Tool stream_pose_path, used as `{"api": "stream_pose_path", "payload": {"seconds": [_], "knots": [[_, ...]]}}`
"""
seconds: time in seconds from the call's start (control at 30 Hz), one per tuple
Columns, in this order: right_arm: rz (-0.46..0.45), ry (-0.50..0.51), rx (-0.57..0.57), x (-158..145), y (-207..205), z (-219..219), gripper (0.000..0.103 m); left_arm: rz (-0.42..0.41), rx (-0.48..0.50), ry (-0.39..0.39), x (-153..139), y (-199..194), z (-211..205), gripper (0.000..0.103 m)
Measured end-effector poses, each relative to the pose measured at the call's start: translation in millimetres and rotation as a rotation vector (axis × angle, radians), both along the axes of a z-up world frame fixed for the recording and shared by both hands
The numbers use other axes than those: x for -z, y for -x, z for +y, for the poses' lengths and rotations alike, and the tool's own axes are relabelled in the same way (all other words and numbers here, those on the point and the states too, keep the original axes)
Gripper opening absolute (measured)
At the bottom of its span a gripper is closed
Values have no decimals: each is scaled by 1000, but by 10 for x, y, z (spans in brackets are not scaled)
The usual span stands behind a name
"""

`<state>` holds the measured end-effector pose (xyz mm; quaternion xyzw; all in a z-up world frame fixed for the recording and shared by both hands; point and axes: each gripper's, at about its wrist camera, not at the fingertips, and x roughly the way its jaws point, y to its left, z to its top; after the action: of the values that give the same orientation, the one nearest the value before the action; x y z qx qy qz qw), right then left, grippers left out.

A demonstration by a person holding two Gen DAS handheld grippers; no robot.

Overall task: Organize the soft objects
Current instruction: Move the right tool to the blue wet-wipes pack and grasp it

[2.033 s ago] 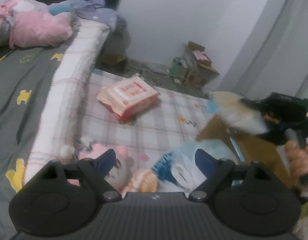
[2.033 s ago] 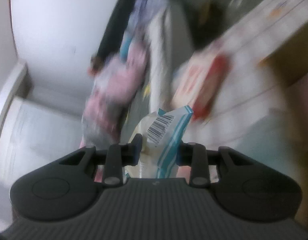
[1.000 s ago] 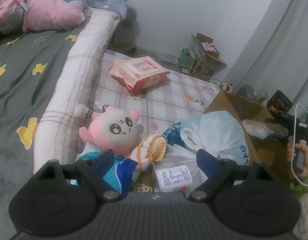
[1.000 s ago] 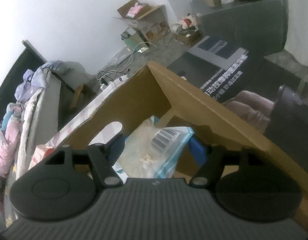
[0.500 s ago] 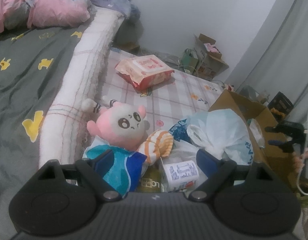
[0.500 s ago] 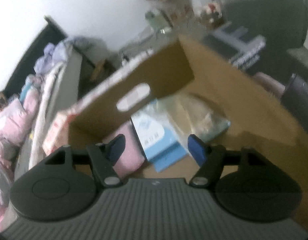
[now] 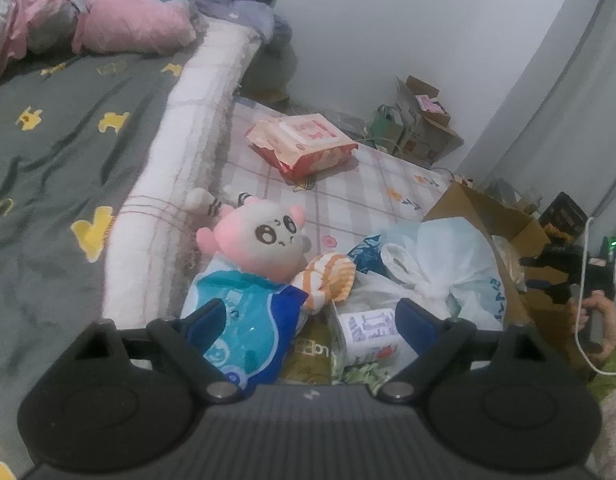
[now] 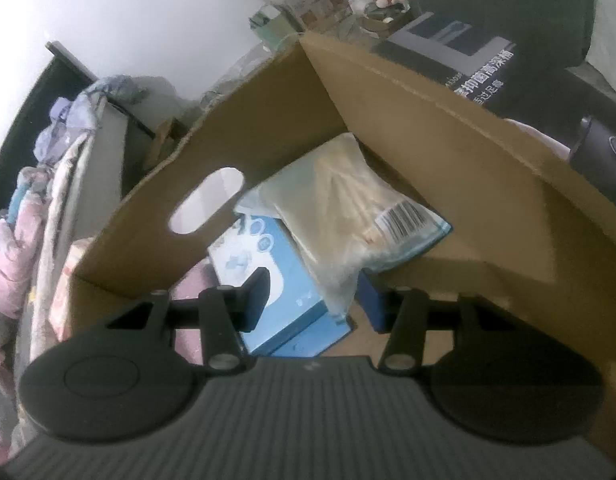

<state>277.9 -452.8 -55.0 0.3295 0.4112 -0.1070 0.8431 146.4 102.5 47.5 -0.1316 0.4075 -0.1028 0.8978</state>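
hovering with jaws wide apart and empty, the left gripper (image 7: 308,316) had the plush doll (image 7: 268,240) just ahead; judged light, squashy, best pinched at the head. right gripper (image 8: 313,300) jaws were closing, empty, over the cardboard box (image 8: 268,120)

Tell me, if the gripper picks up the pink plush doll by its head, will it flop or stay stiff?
The plush doll would probably flop: it looks stuffed, and already slumps against the blue packet. It likely weighs little for its size, being fabric and filling. Its fuzzy surface should grip well rather than slip from the open left gripper.
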Motion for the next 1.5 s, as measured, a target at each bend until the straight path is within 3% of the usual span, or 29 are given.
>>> {"api": "stream_pose_path", "payload": {"seconds": [0.17,0.33,0.43,0.57,0.73,0.83,0.97,1.1,1.2,1.5], "knots": [[-109,27,-56,-427,330,81,50,-94,22,-24,-77,249,-5,94],[-243,35,-167,-919,752,360,54,-134,54,12,-94,464,-14,94],[-279,-18,-271,-1064,917,586,56,-139,90,10,-64,593,-43,94],[-284,-118,-439,-1104,1054,1001,57,-179,92,-52,-34,800,-87,94],[-261,-245,-624,-1039,1103,1651,58,-228,118,-82,-33,979,-104,94],[-218,-305,-721,-945,1094,2114,58,-241,93,-169,-3,968,-116,94],[-147,-346,-818,-759,1064,2792,58,-225,81,-300,124,813,-136,94],[-76,-376,-843,-504,933,3274,58,-150,92,-354,327,571,-73,91],[-31,-363,-820,-305,802,3519,58,-77,99,-359,480,395,-9,76],[63,-310,-803,85,601,3870,54,47,163,-274,766,3,185,82]]}}
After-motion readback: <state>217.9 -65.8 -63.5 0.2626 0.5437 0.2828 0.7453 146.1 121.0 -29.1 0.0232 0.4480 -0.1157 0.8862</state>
